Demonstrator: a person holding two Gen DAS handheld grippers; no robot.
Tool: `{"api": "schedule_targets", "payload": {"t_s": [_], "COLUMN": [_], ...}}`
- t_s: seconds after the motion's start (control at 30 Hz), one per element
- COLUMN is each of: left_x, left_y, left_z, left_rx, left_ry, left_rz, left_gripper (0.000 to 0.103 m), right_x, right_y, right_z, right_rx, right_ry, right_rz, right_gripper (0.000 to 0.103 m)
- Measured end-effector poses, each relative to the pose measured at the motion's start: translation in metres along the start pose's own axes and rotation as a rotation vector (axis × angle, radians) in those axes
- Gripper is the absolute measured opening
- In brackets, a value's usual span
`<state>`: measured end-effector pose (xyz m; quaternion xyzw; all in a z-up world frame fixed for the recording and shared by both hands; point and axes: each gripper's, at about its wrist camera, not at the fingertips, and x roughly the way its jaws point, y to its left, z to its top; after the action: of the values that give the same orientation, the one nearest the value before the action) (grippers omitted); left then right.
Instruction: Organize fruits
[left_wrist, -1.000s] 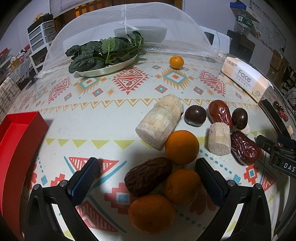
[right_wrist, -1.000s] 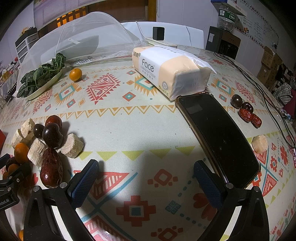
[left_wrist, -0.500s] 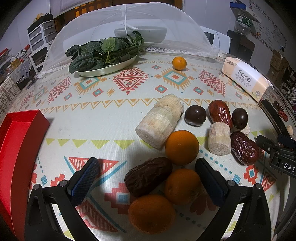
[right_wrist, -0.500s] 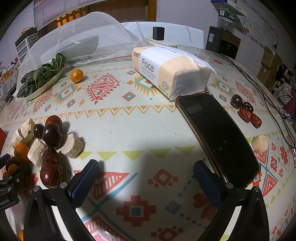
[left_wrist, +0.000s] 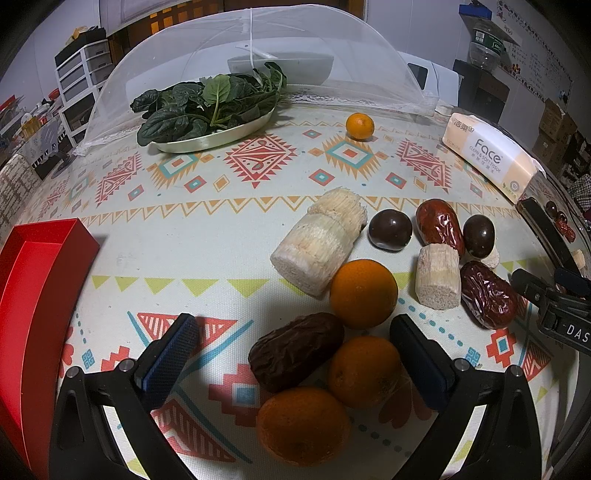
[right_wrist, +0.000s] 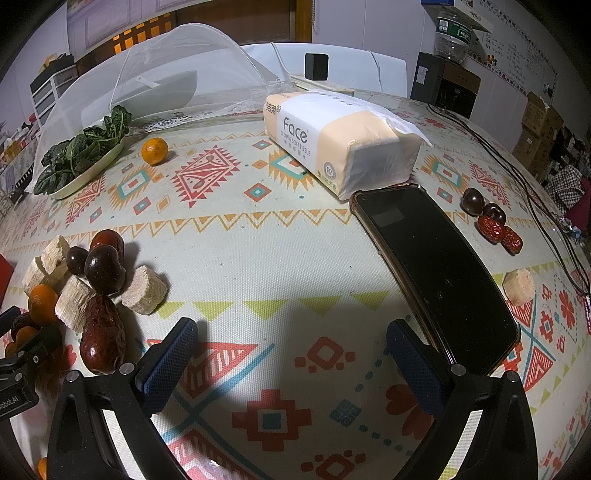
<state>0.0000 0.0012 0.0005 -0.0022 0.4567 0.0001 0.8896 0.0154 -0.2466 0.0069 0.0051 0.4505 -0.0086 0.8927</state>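
Left gripper (left_wrist: 293, 363), jaws released wide, brackets a dark date (left_wrist: 295, 352) and oranges (left_wrist: 364, 293); right gripper (right_wrist: 291, 363), also released, hovers over patterned tablecloth (right_wrist: 258, 240) near a phone (right_wrist: 436, 273).

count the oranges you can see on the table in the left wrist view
4. Three cluster near the left tool: one beside the sugarcane piece, one just behind the right finger, one nearest the camera. A fourth, smaller, sits far back near the mesh cover. Others may be hidden.

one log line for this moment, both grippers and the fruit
left gripper: open, around dark brown date and small oranges | right gripper: open, over bare patterned tablecloth | red box: no fruit visible
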Motion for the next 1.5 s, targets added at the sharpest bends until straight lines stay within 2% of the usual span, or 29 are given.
{"api": "schedule_targets", "payload": {"t_s": [0.73,1.0,1.1,1.2,1.3,1.43,1.5], "left_x": [0.0,-0.002,-0.009,-0.011,-0.013,-0.016,-0.018], "left_y": [0.0,-0.005,-0.003,0.0,-0.002,-0.004,-0.004], "left_z": [0.0,-0.001,-0.007,-0.009,-0.011,-0.014,-0.014], "left_rx": [0.0,-0.057,-0.027,-0.012,-0.009,-0.012,-0.022], "left_ry": [0.0,0.001,0.02,0.04,0.057,0.081,0.116], "left_rz": [0.0,0.04,0.014,0.003,0.004,0.007,0.001], "left_gripper": [0.103,0.103,0.103,0.103,0.103,0.103,0.103], "right_x": [0.0,0.0,-0.002,-0.006,-0.008,-0.004,-0.004], "right_y": [0.0,0.0,-0.002,-0.01,-0.012,0.002,0.001], "right_z": [0.0,0.0,0.0,0.0,0.0,-0.004,-0.003], "right_rx": [0.0,-0.008,-0.048,0.0,0.016,-0.065,-0.056], "right_ry": [0.0,0.0,-0.003,-0.015,0.014,0.057,0.065], "right_rz": [0.0,0.003,0.054,0.113,0.135,0.043,0.045], "right_gripper": [0.103,0.103,0.103,0.103,0.103,0.103,0.103]}}
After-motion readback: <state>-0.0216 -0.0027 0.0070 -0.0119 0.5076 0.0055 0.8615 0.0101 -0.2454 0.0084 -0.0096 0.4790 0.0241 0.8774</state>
